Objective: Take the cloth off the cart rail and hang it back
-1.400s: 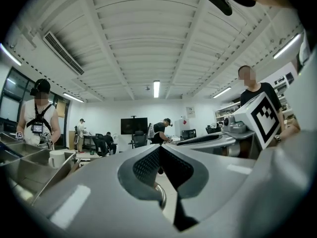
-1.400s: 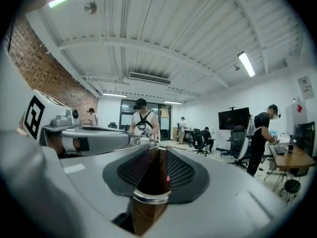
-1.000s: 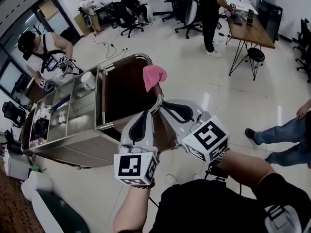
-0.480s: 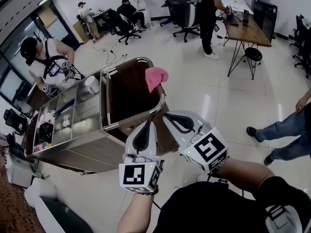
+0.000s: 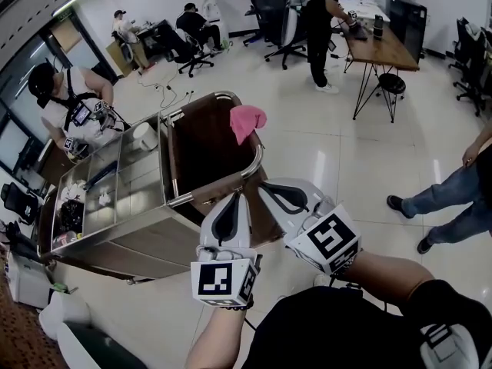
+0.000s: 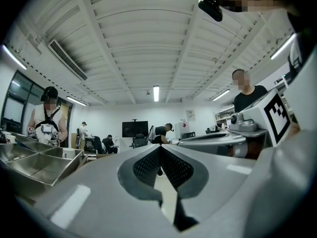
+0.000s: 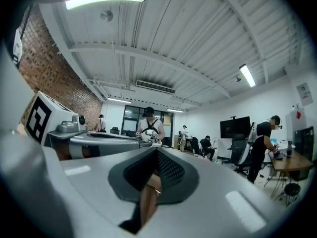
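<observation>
The pink cloth (image 5: pixel 246 120) hangs over the curved metal rail (image 5: pixel 257 157) at the cart's far right corner, seen only in the head view. Both grippers are held side by side below it, short of the cart's near end. My left gripper (image 5: pixel 233 197) is shut with nothing in it, and its dark pads meet at the tips (image 6: pixel 159 147). My right gripper (image 5: pixel 266 184) is also shut and empty, its jaws meeting at the tips (image 7: pixel 157 149). Both point slightly upward, so neither gripper view shows the cloth.
The steel cart (image 5: pixel 115 198) has tray compartments and a brown panel, with a white cup (image 5: pixel 142 135) on top. A person with a chest harness (image 5: pixel 73 106) stands at its far left. A wooden desk (image 5: pixel 380 44), office chairs and other people stand beyond. Someone's legs (image 5: pixel 453 198) are at the right.
Both grippers have drifted a little forward towards the cart's near end. The pink cloth stays on the rail.
</observation>
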